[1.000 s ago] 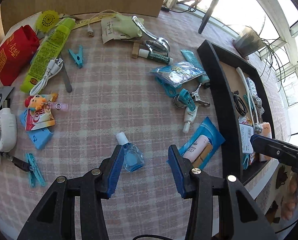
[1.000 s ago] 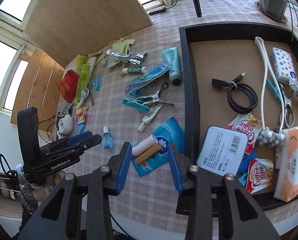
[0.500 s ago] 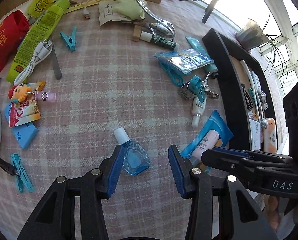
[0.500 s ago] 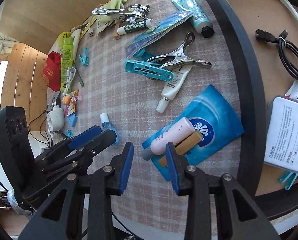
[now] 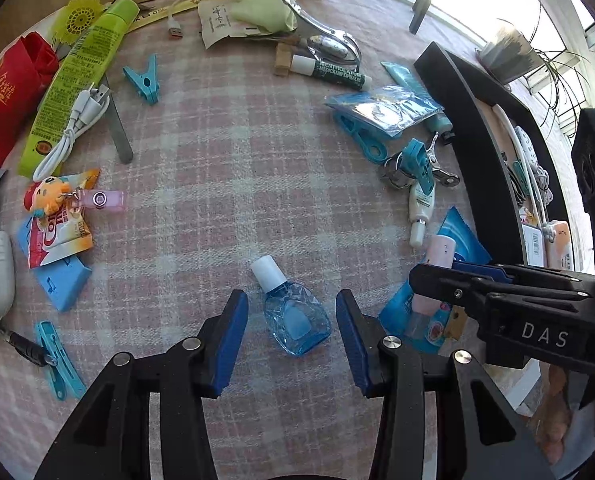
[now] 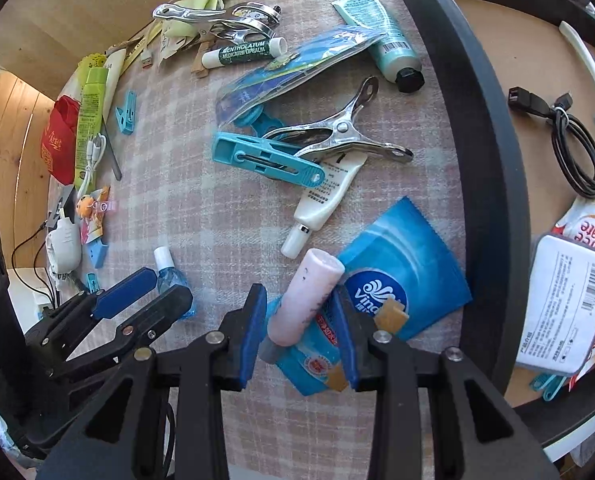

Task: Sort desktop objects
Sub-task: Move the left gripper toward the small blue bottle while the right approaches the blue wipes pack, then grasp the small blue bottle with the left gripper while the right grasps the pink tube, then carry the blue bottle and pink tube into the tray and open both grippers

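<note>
Blue eye-drop bottle (image 5: 293,316) lies flat on the checked table (image 5: 217,160), between the pads of the left tongs (image 5: 292,338), parted, touching neither. Right tongs (image 6: 299,336) straddle a pink tube (image 6: 305,296) lying on a blue tissue pack (image 6: 401,276); contact unclear.

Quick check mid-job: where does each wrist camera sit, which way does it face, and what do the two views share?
Left wrist: sits on the left gripper, looking steeply down along its open fingers at the blue dropper bottle lying between them on the checked tablecloth; the right gripper enters from the right.
Right wrist: sits on the right gripper, looking down at the pink tube between its fingers, on the blue tissue pack beside the black tray; the left gripper shows at left.
Shared: bottle, tube, tissue pack, tray, both grippers.
</note>
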The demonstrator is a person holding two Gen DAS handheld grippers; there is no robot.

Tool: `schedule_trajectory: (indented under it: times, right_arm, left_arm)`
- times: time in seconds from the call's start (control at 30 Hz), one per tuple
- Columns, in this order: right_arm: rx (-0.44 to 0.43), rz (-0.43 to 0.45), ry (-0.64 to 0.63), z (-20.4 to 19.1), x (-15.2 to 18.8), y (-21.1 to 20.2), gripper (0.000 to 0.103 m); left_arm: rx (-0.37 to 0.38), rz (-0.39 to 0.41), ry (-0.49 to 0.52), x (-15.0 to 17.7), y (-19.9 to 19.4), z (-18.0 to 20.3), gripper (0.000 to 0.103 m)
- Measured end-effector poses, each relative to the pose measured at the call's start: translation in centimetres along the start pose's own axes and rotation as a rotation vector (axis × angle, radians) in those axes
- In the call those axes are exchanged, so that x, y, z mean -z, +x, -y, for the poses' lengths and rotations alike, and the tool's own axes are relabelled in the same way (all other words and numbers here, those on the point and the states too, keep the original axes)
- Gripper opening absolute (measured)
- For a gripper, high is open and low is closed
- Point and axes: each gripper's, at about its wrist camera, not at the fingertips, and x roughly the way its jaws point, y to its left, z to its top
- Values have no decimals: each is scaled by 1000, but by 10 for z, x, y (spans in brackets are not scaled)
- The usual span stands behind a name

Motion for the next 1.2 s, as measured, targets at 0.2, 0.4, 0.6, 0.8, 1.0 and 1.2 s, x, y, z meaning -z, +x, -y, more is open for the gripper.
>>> schedule_trajectory:
  times: [0.2, 0.4, 0.6, 0.8, 1.0, 1.2]
  right_arm:
    - [58, 36, -98, -14, 6, 2, 26]
    - [37, 71, -134, -12, 13, -1, 20]
    - [-40, 110, -127, -5, 15, -14, 20]
    - [-66, 154, -139, -3, 7, -36, 20]
    - [-91, 204, -135, 13, -9, -66, 20]
    - [-77, 263, -88, 54, -31, -100, 20]
  left_arm:
    - [-9, 30, -16, 4, 1, -6, 29]
    - [-9, 85, -34, 13, -1, -10, 27]
    - [-13, 112, -68, 18, -16, -18, 19]
    - [-35, 140, -91, 12, -27, -21, 19]
    - [-34, 166, -141, 10, -43, -27, 19]
    - [11, 209, -143, -12, -58, 1, 19]
